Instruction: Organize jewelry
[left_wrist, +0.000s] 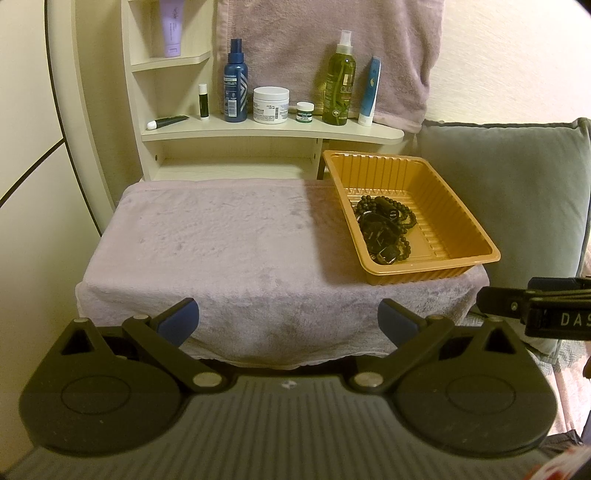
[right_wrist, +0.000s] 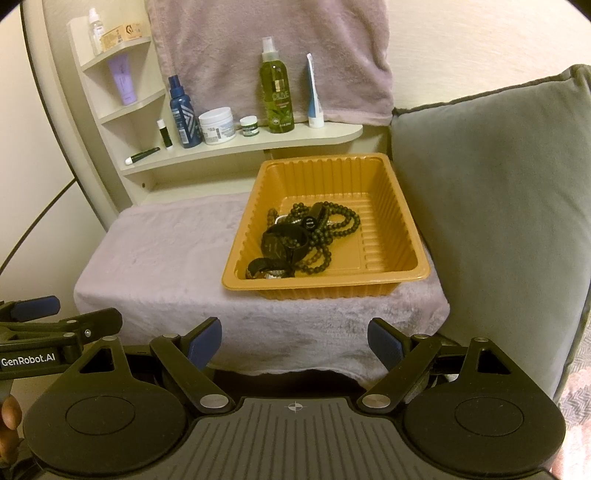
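Observation:
An orange plastic tray (left_wrist: 465, 221) (right_wrist: 402, 236) sits on the right part of a towel-covered stand (left_wrist: 221, 240) (right_wrist: 162, 251). In the tray lies a pile of dark jewelry: a beaded necklace (left_wrist: 404, 214) (right_wrist: 332, 229) and a black watch (left_wrist: 375, 229) (right_wrist: 275, 245). My left gripper (left_wrist: 288, 321) is open and empty, held in front of the stand's near edge. My right gripper (right_wrist: 295, 345) is open and empty, in front of the stand below the tray. Each gripper shows at the edge of the other's view.
A shelf (left_wrist: 258, 131) (right_wrist: 258, 144) behind the stand holds bottles, jars and tubes. A pinkish towel (left_wrist: 325, 55) hangs on the wall. A grey cushion (left_wrist: 517, 192) (right_wrist: 498, 221) stands right of the tray.

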